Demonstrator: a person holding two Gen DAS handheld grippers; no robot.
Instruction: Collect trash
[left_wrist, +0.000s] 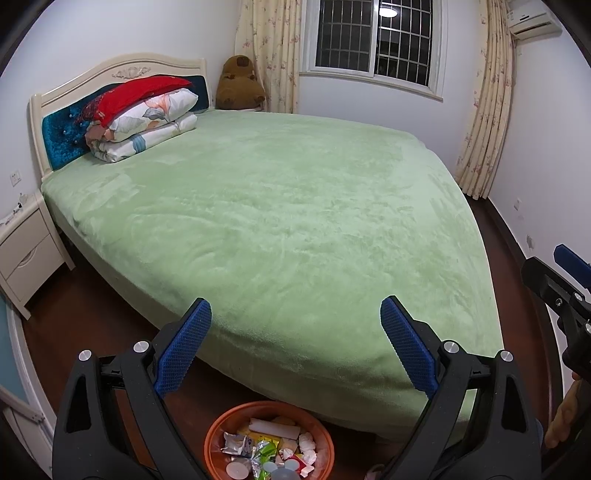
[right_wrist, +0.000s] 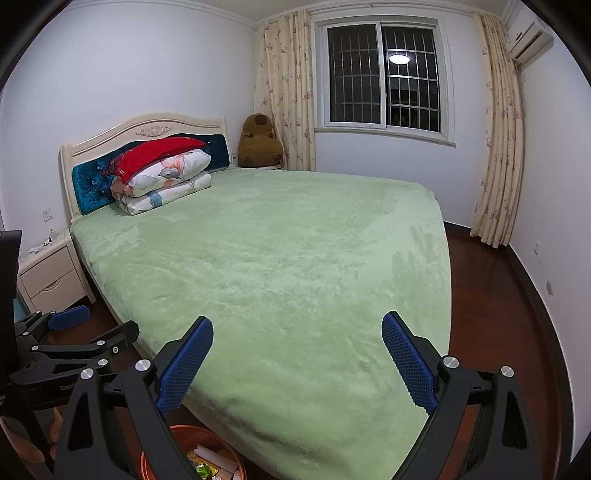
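The trash is piled in the orange bin on the floor by the bed; both the left gripper and right gripper are held wide apart with nothing gripped; the bin could be bumped and tipped.

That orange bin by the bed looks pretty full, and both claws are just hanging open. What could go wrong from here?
1. The orange bin holds heaped wrappers; more pieces dropped in might spill onto the floor.
2. The bin sits close below the left gripper, so a low sweep could tip it.
3. The left gripper and the right gripper hang side by side, both open, and could bump each other.
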